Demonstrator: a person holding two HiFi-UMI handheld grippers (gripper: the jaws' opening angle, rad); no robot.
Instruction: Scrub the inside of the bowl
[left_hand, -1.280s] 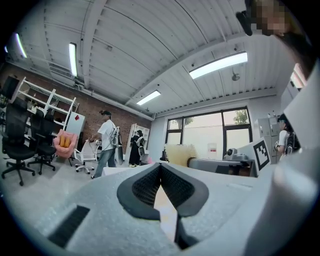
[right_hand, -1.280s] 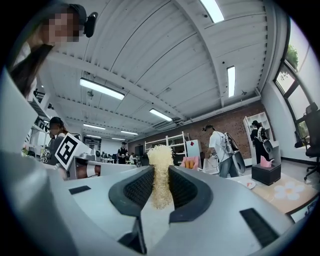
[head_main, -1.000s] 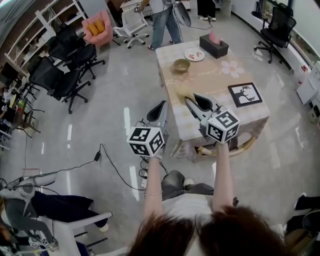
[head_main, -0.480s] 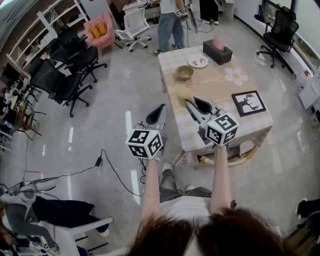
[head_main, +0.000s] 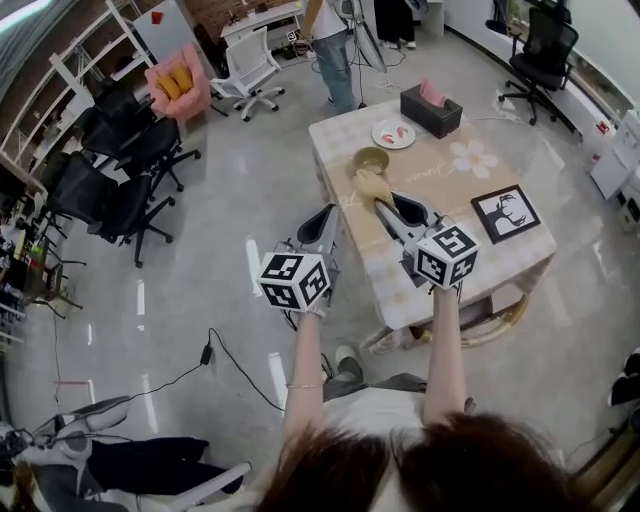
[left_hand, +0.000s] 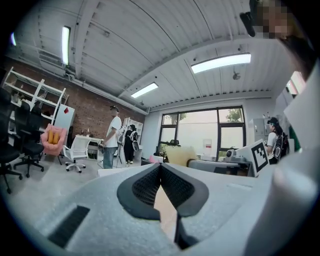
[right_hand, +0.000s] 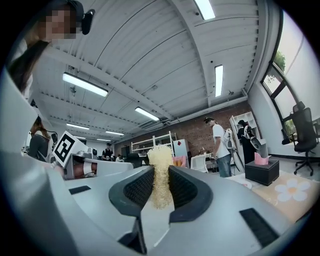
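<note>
An olive-green bowl (head_main: 372, 158) stands on the near-left part of the checked table (head_main: 455, 250). My right gripper (head_main: 384, 203) is shut on a pale yellow fibrous scrubber (head_main: 371, 185); the scrubber hangs over the table just in front of the bowl, apart from it. In the right gripper view the scrubber (right_hand: 161, 162) stands upright, squeezed between the dark pads of the right gripper (right_hand: 160, 176). My left gripper (head_main: 321, 214) is shut and empty, held left of the table over the floor. In its own view the left gripper (left_hand: 160, 169) has its pads meeting. No gripper view shows the bowl.
Behind the bowl lie a white plate (head_main: 392, 134) with food and a dark tissue box (head_main: 431, 108). A framed picture (head_main: 511, 213) lies at the table's right. A person (head_main: 332, 45) stands beyond the table. Black office chairs (head_main: 110, 190) crowd the left floor; a cable (head_main: 225, 355) runs there.
Both grippers have moved forward toward the table. The scrubber now sits just in front of the bowl, closer than before. Both jaws stayed shut.
</note>
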